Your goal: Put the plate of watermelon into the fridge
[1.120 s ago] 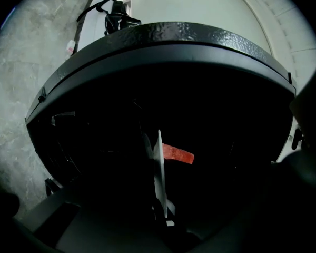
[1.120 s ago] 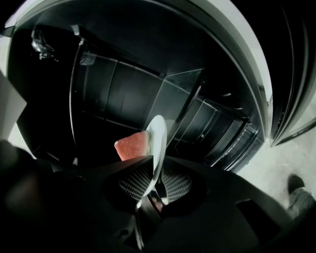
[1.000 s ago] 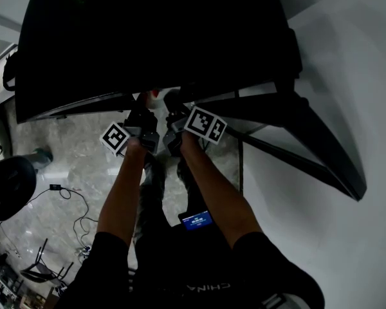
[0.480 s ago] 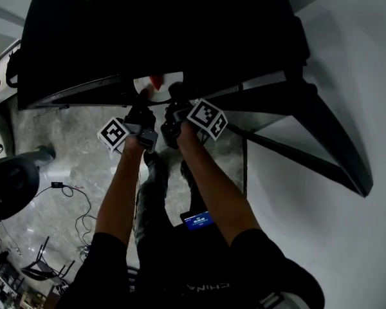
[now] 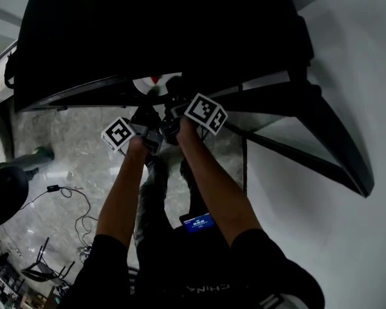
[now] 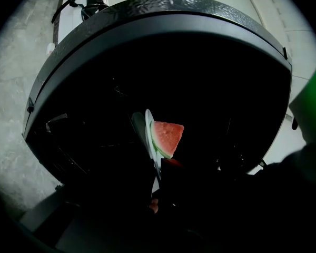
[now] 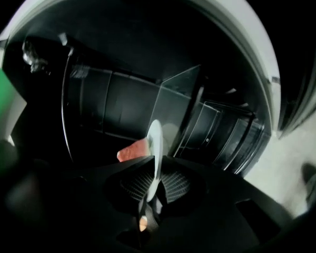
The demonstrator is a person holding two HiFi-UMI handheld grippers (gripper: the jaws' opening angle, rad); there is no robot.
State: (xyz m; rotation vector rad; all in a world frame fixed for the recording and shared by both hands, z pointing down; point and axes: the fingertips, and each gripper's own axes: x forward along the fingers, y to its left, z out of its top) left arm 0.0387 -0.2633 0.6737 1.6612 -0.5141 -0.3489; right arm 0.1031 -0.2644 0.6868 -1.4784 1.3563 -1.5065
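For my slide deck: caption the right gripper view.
Right gripper shut on the rim of a white plate carrying a watermelon slice, facing the dark fridge interior.

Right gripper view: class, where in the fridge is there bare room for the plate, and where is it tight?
The dim space bordered by the glass shelf, on the watermelon's side, looks bare. The bins beyond the shelf look narrow. Tightest is the plate rim, clamped by the left tool and right tool.

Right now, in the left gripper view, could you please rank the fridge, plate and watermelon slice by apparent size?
Largest: fridge.
Then watermelon slice and plate: too close to rank, since the plate shows edge-on.
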